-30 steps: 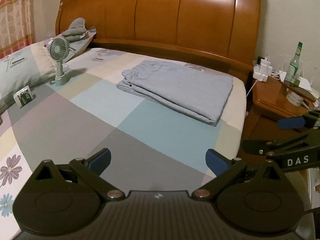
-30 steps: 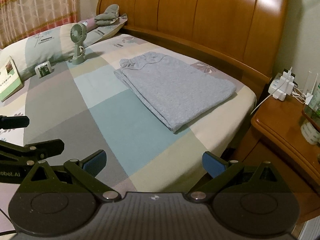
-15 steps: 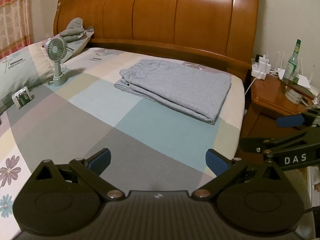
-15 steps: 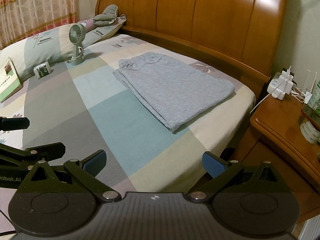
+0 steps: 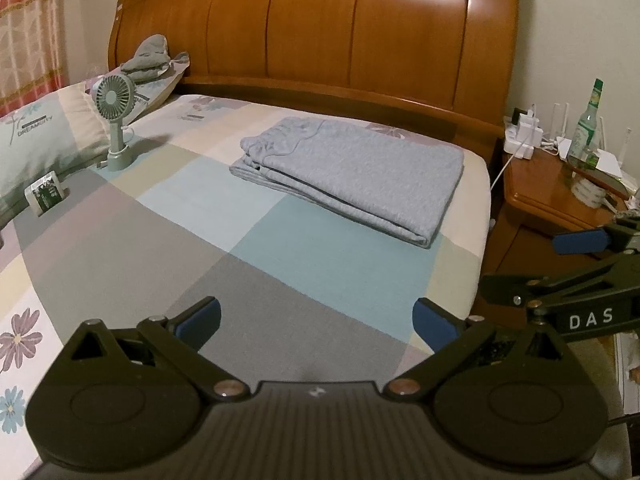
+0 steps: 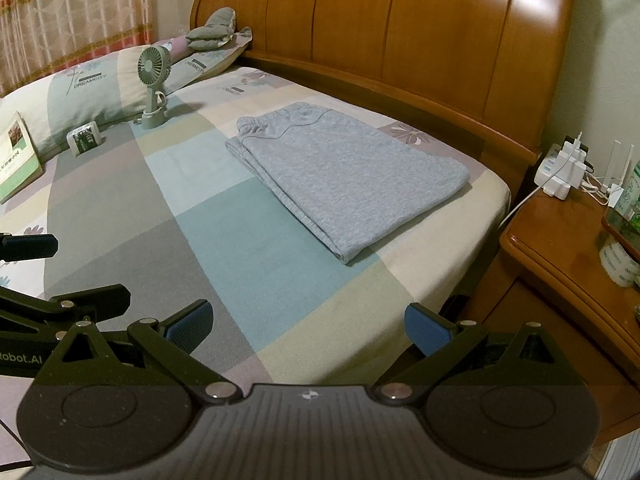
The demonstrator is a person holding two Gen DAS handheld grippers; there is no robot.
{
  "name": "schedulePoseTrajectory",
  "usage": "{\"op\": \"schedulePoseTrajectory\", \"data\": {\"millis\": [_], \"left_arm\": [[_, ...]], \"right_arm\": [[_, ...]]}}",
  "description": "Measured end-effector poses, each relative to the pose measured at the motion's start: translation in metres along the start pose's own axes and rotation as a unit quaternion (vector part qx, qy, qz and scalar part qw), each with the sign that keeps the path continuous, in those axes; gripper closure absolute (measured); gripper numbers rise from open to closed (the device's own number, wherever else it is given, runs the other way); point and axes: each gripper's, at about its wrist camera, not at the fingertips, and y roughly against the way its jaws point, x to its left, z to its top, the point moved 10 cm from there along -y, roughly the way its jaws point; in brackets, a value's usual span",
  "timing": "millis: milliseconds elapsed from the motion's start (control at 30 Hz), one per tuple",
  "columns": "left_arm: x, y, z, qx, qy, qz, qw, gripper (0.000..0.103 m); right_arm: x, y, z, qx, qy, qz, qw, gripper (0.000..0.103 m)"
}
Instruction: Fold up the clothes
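From the left wrist view, the left gripper (image 5: 316,322) hangs over the bed (image 5: 328,272), jaws spread wide and holding nothing; the folded grey trousers (image 5: 352,176) lie flat well ahead of its fingertips. From the right wrist view, the right gripper (image 6: 306,326) is equally wide and empty-handed, the trousers (image 6: 348,172) well ahead, between both fingers, the left gripper (image 6: 64,304) just beside its left finger.

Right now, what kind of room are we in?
Most likely a bedroom. There is a bed with a wooden headboard, pillows, and a nightstand beside it. Folded grey trousers lie on the bed.
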Motion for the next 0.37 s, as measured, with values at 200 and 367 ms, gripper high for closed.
{"op": "schedulePoseTrajectory", "data": {"millis": [200, 367], "left_arm": [[-0.0008, -0.0004, 0.0009, 0.0, -0.004, 0.0, 1.0, 0.001], [-0.0015, -0.0007, 0.001, 0.001, -0.003, 0.003, 1.0, 0.001]], "right_arm": [[0.0005, -0.0001, -0.0005, 0.001, 0.0, 0.0, 1.0, 0.0], [0.001, 0.0, -0.001, 0.001, 0.0, 0.0, 1.0, 0.0]]}}
